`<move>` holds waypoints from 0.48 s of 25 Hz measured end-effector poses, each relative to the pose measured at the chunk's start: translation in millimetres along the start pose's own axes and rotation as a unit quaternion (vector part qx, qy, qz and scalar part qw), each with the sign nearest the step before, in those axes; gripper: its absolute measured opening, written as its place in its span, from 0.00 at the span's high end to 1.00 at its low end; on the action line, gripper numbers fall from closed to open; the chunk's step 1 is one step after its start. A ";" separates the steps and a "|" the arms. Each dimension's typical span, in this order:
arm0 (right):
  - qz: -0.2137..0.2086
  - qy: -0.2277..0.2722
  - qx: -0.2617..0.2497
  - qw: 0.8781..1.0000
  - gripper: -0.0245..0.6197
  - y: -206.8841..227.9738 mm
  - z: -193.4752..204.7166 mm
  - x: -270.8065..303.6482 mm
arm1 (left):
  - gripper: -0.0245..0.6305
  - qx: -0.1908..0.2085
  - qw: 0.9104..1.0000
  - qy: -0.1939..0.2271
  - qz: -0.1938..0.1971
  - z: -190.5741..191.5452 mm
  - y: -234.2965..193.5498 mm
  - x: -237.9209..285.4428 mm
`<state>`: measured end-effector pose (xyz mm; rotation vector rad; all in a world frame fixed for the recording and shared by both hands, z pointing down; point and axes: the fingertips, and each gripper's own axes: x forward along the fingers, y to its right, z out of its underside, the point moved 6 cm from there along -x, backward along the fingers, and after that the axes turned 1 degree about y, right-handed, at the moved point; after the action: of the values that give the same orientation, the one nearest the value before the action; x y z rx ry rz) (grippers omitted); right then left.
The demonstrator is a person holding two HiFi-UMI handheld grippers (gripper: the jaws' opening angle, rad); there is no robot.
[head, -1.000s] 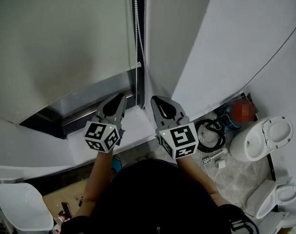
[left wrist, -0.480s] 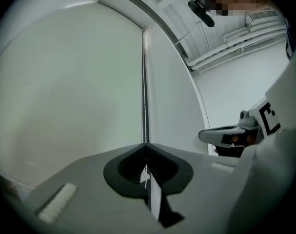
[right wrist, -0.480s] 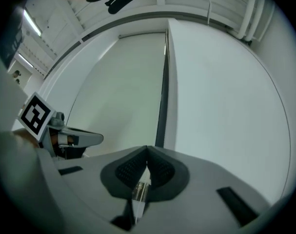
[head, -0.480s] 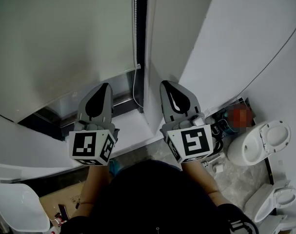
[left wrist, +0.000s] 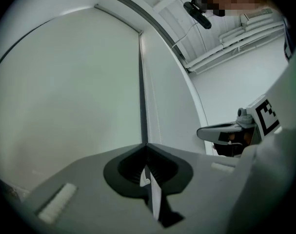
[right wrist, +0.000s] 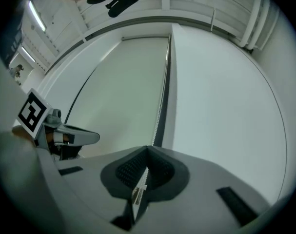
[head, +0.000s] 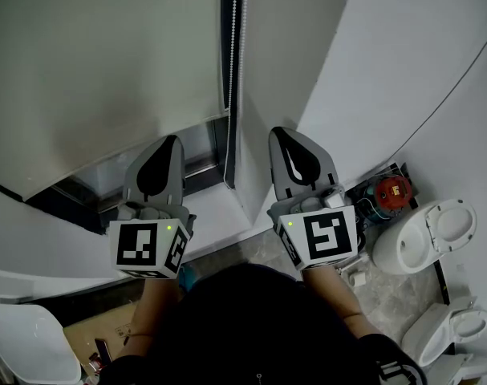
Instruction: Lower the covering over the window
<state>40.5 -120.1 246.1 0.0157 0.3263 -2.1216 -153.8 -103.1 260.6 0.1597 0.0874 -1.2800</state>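
A pale roller blind (head: 91, 62) covers most of the window, with a dark strip of glass (head: 107, 171) bare below its bottom edge. Its white bead chain (head: 230, 79) hangs in the dark gap beside the frame. The chain's loop ends near the sill, and it touches neither gripper. My left gripper (head: 169, 141) is shut in front of the blind's lower edge. My right gripper (head: 283, 133) is shut to the right of the chain. In the left gripper view, the left gripper (left wrist: 147, 146) points at the blind (left wrist: 65, 91). In the right gripper view, the right gripper (right wrist: 148, 147) has the chain (right wrist: 163, 91) running down behind its tips.
A white sill (head: 211, 207) lies below the window, and a white wall (head: 387, 70) juts out on the right. On the floor to the right are two toilets (head: 424, 235) (head: 460, 327) and a coiled hose with a red part (head: 390, 191). A cardboard box (head: 107, 335) sits at lower left.
Both grippers have risen side by side from near the sill to level with the blind's bottom edge. Both stay shut.
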 end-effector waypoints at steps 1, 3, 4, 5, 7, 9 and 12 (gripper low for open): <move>0.001 -0.006 0.000 1.000 0.94 -0.2 0.3 0.1 | 0.94 -0.001 1.000 -0.002 0.001 0.8 0.2 0.4; 0.002 -0.009 0.001 1.000 0.94 -0.8 0.8 0.8 | 0.94 -0.002 1.000 -0.003 0.000 1.3 0.1 0.5; 0.001 -0.004 0.001 1.000 0.94 -1.0 1.2 1.4 | 0.95 -0.002 1.000 -0.004 0.000 1.6 -0.2 0.6; 0.001 0.000 0.002 1.000 0.94 -1.0 1.8 2.1 | 0.94 -0.001 1.000 -0.004 0.000 1.9 -0.6 1.0; 0.001 0.000 0.004 1.000 0.94 -0.9 3.1 3.4 | 0.94 0.000 1.000 -0.003 0.004 2.0 -1.2 2.3; 0.001 -0.003 0.007 1.000 0.94 -1.4 3.8 4.1 | 0.94 0.000 1.000 -0.002 0.006 1.2 -1.4 3.2; 0.001 -0.007 0.010 1.000 0.94 -2.0 5.9 5.3 | 0.94 -0.003 1.000 -0.005 0.007 1.5 -1.3 4.6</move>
<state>36.7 -124.8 251.5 0.0136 0.2970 -2.1226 -153.7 -108.0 261.3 0.1484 0.0808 -1.2671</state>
